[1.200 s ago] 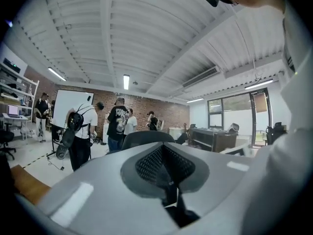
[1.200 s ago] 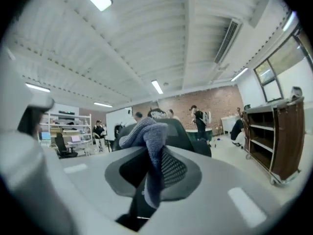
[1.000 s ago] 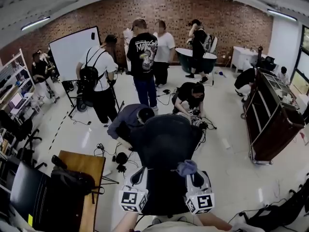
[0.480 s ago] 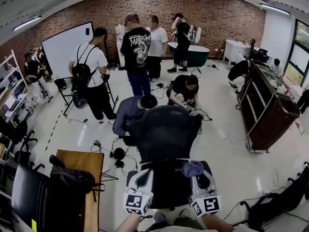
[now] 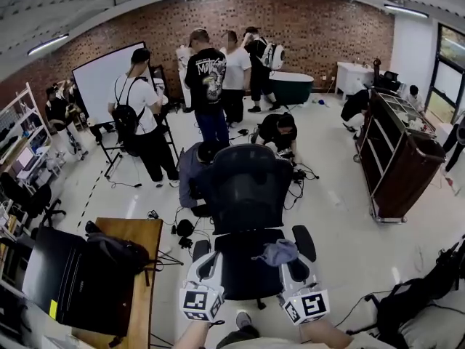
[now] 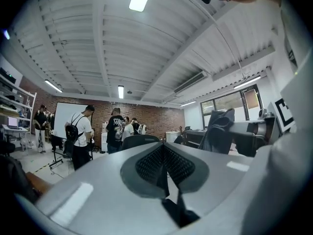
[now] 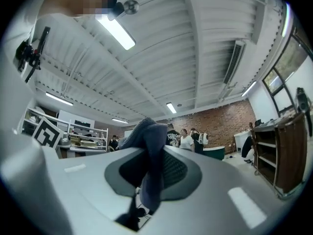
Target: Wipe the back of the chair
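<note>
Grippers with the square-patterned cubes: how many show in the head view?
2. The left gripper is at the bottom, left of the chair seat; the right gripper, holding a grey cloth, right of it.

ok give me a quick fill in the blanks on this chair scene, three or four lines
1. The right gripper is shut on a blue-grey ____.
2. The left gripper is shut and holds ____.
3. The office chair in front of the person is ____ in colour.
4. In the head view, the wooden table stands on the ____ side of the chair.

Missing words: cloth; nothing; black; left
</note>
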